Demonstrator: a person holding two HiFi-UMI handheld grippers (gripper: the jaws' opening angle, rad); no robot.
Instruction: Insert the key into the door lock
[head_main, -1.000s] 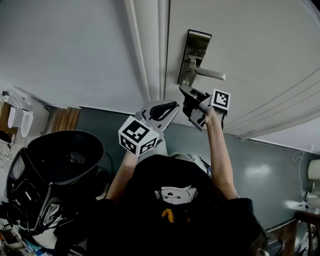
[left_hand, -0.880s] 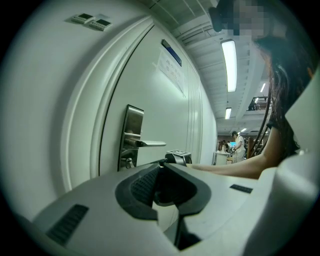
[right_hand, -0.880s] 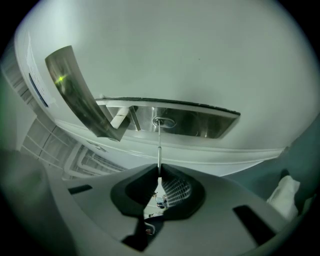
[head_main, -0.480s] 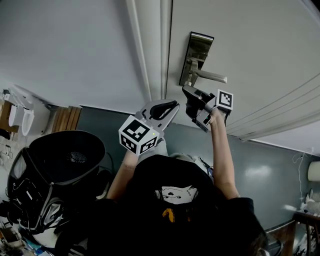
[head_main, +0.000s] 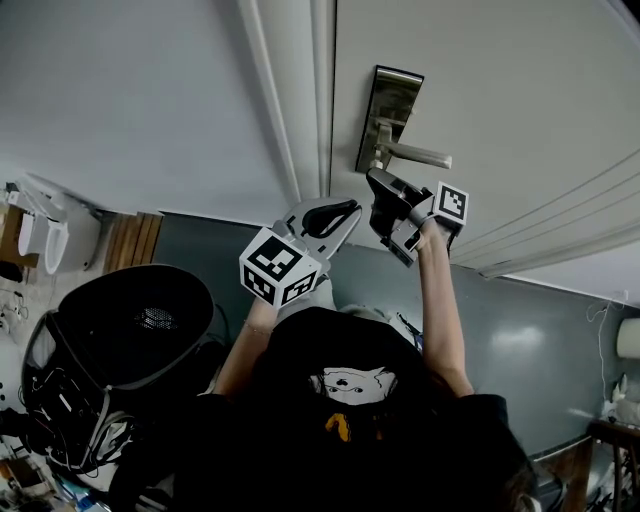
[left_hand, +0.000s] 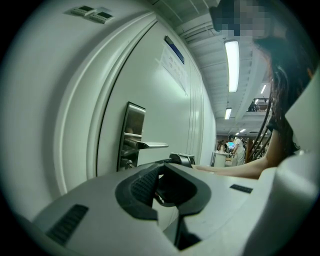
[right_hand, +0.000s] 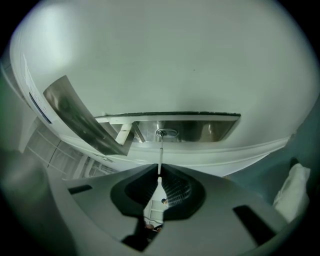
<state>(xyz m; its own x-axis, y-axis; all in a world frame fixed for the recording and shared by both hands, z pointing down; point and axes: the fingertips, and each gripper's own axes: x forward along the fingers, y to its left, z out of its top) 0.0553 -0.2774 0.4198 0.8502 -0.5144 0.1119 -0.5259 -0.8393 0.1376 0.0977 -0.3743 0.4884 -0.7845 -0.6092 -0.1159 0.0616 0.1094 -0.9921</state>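
Note:
A steel lock plate (head_main: 388, 105) with a lever handle (head_main: 420, 156) sits on the white door (head_main: 500, 90). In the right gripper view my right gripper (right_hand: 159, 176) is shut on a key (right_hand: 159, 165). The key's thin blade runs straight up to the keyhole (right_hand: 162, 133) in the lock plate (right_hand: 200, 128). Its tip meets the keyhole; how deep it sits I cannot tell. The lever handle (right_hand: 80, 117) lies to the left. In the head view my right gripper (head_main: 380, 186) is just below the handle. My left gripper (head_main: 343, 211) hangs shut and holds nothing, left of the right one.
The door frame (head_main: 290, 100) and a pale wall (head_main: 130, 90) lie left of the lock. A black office chair (head_main: 130, 320) and a cluttered stand are at the lower left. Grey floor (head_main: 540, 340) lies below the door. In the left gripper view the lock plate (left_hand: 131, 132) is ahead.
The right gripper with the key has edged slightly up and right toward the lock plate. The left gripper has barely moved.

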